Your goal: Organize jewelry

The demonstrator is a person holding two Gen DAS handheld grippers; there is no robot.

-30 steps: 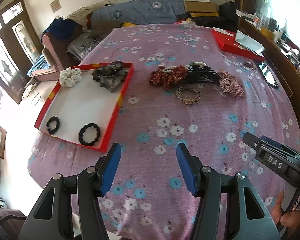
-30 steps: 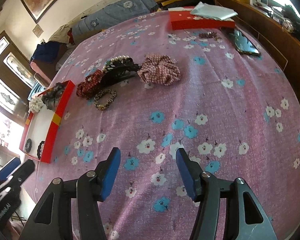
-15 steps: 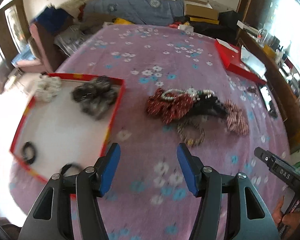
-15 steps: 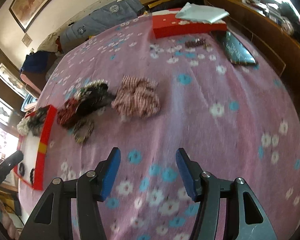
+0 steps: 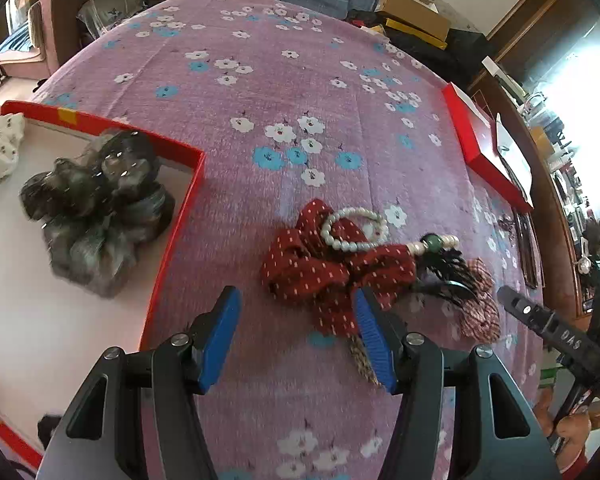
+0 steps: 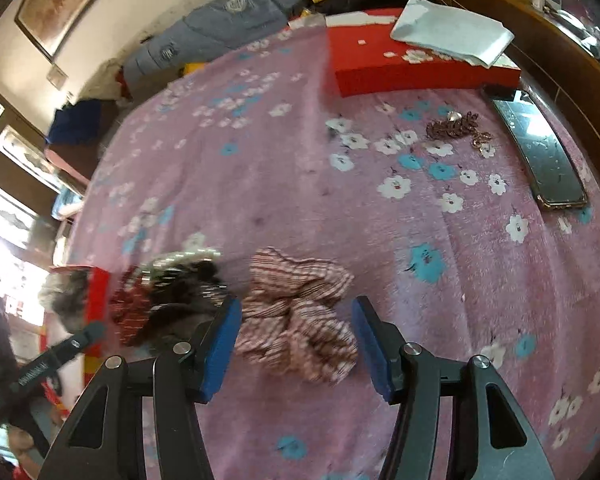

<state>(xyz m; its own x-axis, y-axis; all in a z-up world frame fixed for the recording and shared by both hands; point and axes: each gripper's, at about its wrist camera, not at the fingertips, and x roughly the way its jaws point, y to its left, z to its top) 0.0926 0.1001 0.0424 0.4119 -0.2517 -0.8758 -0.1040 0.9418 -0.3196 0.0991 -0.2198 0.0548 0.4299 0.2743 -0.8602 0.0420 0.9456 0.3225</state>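
red white-dotted scrunchie [image 5: 332, 276], bead bracelet [image 5: 354, 230] on top | left gripper [image 5: 296, 336], right gripper [image 6: 296, 344]: both apart, empty

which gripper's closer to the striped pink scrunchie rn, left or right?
Right. The right gripper hangs open right over the striped pink scrunchie, which shows between its fingers. The left gripper sits open by the red dotted scrunchie, with the striped one off to its right.

A bed [image 5: 300, 80] is being covered by a pink flowered spread. A red-rimmed tray [image 5: 180, 216], a dotted red scrunchie [image 5: 324, 276], a striped scrunchie [image 6: 300, 320], a closed red box [image 6: 400, 68], a phone [image 6: 540, 160] and a small brown ornament [image 6: 452, 128] are being carried directly on it.
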